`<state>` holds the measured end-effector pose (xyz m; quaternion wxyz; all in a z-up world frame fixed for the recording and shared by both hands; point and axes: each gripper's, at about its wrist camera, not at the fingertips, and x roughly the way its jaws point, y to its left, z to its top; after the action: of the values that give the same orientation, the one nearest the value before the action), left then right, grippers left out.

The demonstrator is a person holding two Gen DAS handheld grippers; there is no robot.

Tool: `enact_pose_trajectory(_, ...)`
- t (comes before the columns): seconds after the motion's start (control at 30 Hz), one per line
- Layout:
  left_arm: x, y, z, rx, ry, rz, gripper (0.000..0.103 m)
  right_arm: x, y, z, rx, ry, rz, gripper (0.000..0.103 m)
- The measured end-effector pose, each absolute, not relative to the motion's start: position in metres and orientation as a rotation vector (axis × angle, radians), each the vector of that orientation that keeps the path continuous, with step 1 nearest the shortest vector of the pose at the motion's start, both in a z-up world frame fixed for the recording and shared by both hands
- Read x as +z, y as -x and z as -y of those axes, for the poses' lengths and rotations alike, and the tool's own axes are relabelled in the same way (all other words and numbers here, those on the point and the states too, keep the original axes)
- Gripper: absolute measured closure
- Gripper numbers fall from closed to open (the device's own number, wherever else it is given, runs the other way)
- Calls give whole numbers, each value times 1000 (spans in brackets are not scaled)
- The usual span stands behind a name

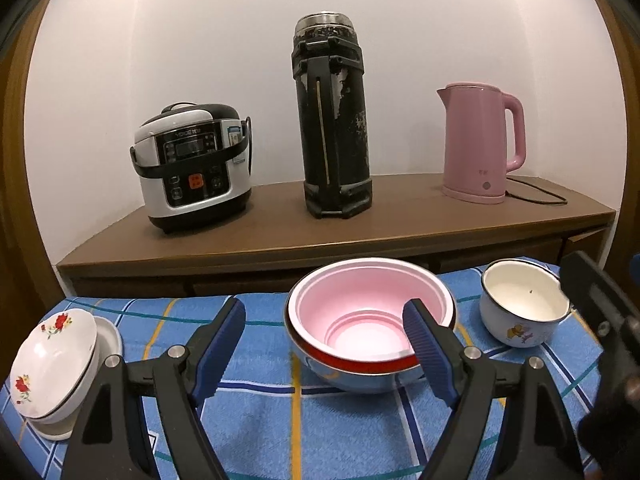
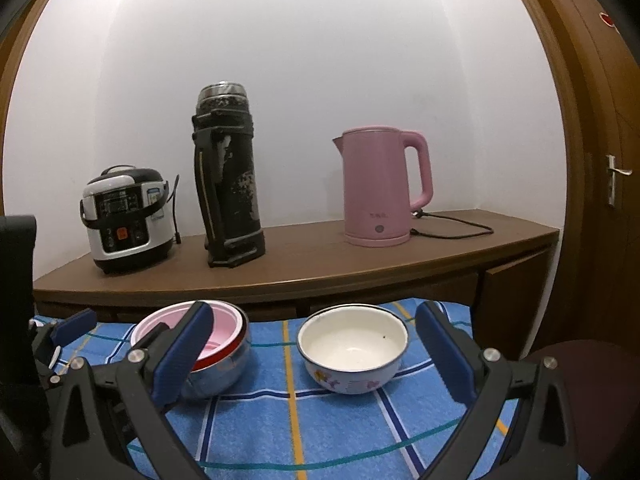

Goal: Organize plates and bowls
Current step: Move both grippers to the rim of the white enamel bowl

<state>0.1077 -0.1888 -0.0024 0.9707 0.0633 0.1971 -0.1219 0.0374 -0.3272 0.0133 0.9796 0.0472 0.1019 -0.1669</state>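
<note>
A pink bowl [image 1: 360,312] sits nested in a steel bowl with a red rim [image 1: 352,376] on the blue checked cloth [image 1: 280,420]. My left gripper [image 1: 324,340] is open and empty, just in front of it, the right finger over its rim. A white enamel bowl with cartoon prints [image 1: 520,308] stands to its right. A white floral bowl [image 1: 52,364] leans on a small plate [image 1: 110,338] at the left. In the right wrist view my right gripper [image 2: 316,348] is open and empty, just in front of the enamel bowl [image 2: 352,348]; the pink bowl [image 2: 224,328] is at its left.
A brown wooden counter [image 1: 320,224] behind the cloth carries a rice cooker [image 1: 192,164], a tall black thermos [image 1: 332,116] and a pink kettle [image 1: 480,140] with its cord. A wooden door with a handle [image 2: 612,176] is at the right.
</note>
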Motion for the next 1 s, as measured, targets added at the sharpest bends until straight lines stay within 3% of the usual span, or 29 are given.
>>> enact_pose_trajectory(0.63, -6, -99, 198, -178, -121, -470, 20, 8, -17, 360, -324, -227, -251, 1)
enact_pose_trajectory(0.83, -5, -92, 216, -259, -72, -505, 20, 6, -14, 388, -356, -236, -293, 12)
enact_pose_trajectory(1.0, 0, -88, 242, -293, -57, -521, 20, 3, -22, 419, -358, -268, -363, 13)
